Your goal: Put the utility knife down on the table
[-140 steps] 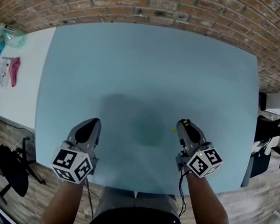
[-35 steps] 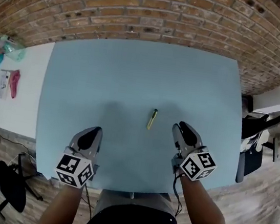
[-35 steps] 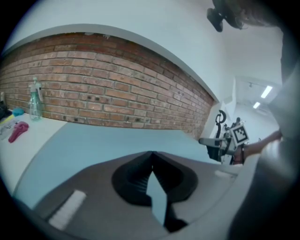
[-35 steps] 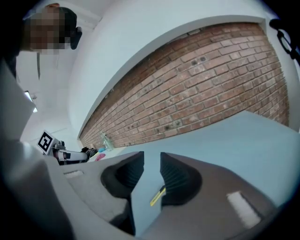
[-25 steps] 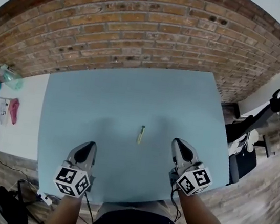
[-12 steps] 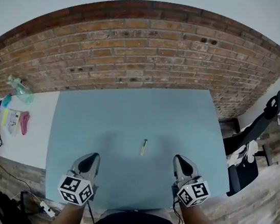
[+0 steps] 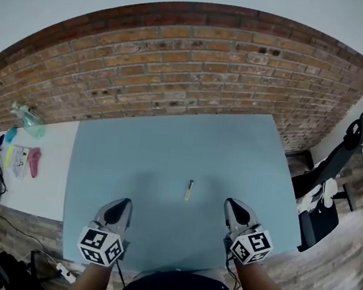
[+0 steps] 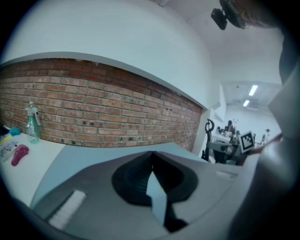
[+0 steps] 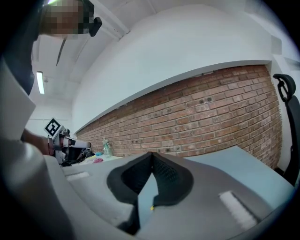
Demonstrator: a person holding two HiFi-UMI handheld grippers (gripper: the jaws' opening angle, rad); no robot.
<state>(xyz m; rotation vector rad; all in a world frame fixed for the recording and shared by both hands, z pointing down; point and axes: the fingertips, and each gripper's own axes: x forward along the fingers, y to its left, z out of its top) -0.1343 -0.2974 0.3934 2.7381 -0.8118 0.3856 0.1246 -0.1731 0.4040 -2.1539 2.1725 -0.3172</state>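
A brick wall (image 7: 179, 67) ran behind the pale blue desk (image 7: 139, 162). Far left, a spray bottle (image 7: 28, 122) stood on a white side surface. The left claw (image 7: 122, 202) hovered over the desk's near edge, clenched on nothing. The utility knife (image 7: 189, 190) lay flat on the desk, between and just beyond both claws, touching neither. The right claw (image 7: 233, 202) was likewise clenched and empty.

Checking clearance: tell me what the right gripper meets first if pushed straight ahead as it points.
The right gripper aims across the table; the utility knife lies left of its line. Likely the table farther on, else the brick wall; depth unclear.
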